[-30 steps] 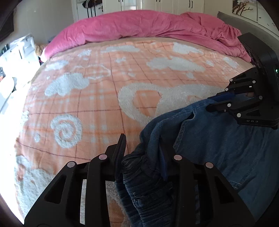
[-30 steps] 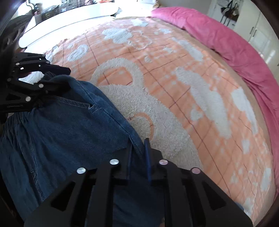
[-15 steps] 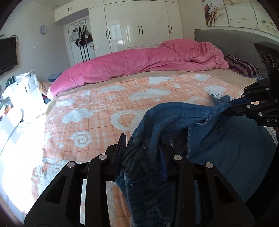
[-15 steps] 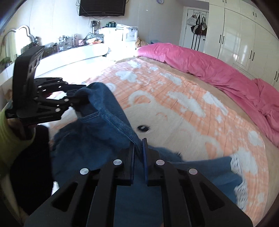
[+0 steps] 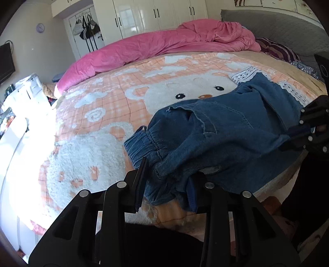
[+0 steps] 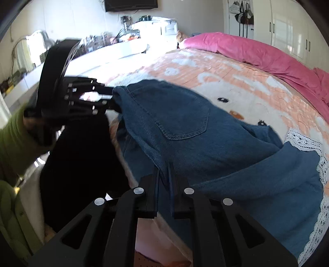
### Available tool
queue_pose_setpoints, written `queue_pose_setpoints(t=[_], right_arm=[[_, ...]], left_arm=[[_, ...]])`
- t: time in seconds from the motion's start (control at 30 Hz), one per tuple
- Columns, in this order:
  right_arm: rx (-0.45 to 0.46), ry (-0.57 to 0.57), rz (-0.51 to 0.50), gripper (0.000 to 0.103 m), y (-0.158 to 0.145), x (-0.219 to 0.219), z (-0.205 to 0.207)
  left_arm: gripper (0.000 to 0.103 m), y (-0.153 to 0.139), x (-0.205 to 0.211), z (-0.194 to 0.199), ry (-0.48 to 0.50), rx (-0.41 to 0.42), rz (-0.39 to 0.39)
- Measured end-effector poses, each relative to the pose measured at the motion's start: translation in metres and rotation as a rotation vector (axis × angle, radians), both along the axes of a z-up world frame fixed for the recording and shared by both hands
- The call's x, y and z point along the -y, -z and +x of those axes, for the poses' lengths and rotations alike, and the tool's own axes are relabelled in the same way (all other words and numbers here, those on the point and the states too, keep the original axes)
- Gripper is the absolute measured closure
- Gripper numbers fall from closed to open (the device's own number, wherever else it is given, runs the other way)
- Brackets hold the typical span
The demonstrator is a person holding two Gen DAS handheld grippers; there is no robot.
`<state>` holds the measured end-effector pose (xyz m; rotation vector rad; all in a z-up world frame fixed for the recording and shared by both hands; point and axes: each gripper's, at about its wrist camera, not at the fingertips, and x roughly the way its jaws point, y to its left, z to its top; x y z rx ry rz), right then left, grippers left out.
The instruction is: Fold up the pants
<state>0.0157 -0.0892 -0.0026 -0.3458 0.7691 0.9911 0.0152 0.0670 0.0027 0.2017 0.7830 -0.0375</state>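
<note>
Blue denim pants (image 5: 226,127) with white lace hems (image 5: 246,71) lie over the near edge of the bed, waist end lifted. My left gripper (image 5: 167,174) has the bunched elastic waistband between its fingers; its jaws are opening slightly, but the fabric still sits pinched there. In the right wrist view the left gripper (image 6: 115,100) holds one corner of the pants (image 6: 185,123), and my right gripper (image 6: 164,170) is shut on a thin fold at the other corner. The right gripper (image 5: 287,133) shows at the right edge of the left wrist view. The cloth is stretched between both.
An orange-and-white bear blanket (image 5: 92,143) covers the bed, with a pink duvet (image 5: 144,51) heaped along its far side. White wardrobes (image 5: 154,14) stand behind. A person's green sleeve (image 6: 14,139) and dark clothing (image 6: 78,164) are at the bed's near edge; a cluttered white counter (image 6: 123,49) runs left.
Both grippers have pulled the pants back across the bed toward its near edge. The waist is now spread between them, and the lace hems have come into view.
</note>
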Motion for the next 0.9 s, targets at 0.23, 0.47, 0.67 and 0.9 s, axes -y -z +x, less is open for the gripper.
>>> queue_pose_setpoints(t=[0.23, 0.47, 0.67, 0.9], right_arm=[[-0.046, -0.030, -0.044, 0.095, 0.026, -0.010, -0.016], [-0.077, -0.015, -0.046, 0.092, 0.032, -0.010, -0.018], [-0.149, -0.011, 0.022, 0.079, 0.020, -0.003, -0.014], [-0.083, 0.114, 0.163, 0.068, -0.025, 0.028, -0.003]], left_arm=[[0.060, 0.002, -0.017, -0.020, -0.009, -0.072, -0.076], [0.059, -0.022, -0.041, -0.051, -0.099, -0.051, -0.091], [0.062, -0.032, -0.012, -0.023, -0.017, -0.034, -0.222], [0.064, 0.004, 0.032, 0.017, 0.051, -0.121, -0.179]])
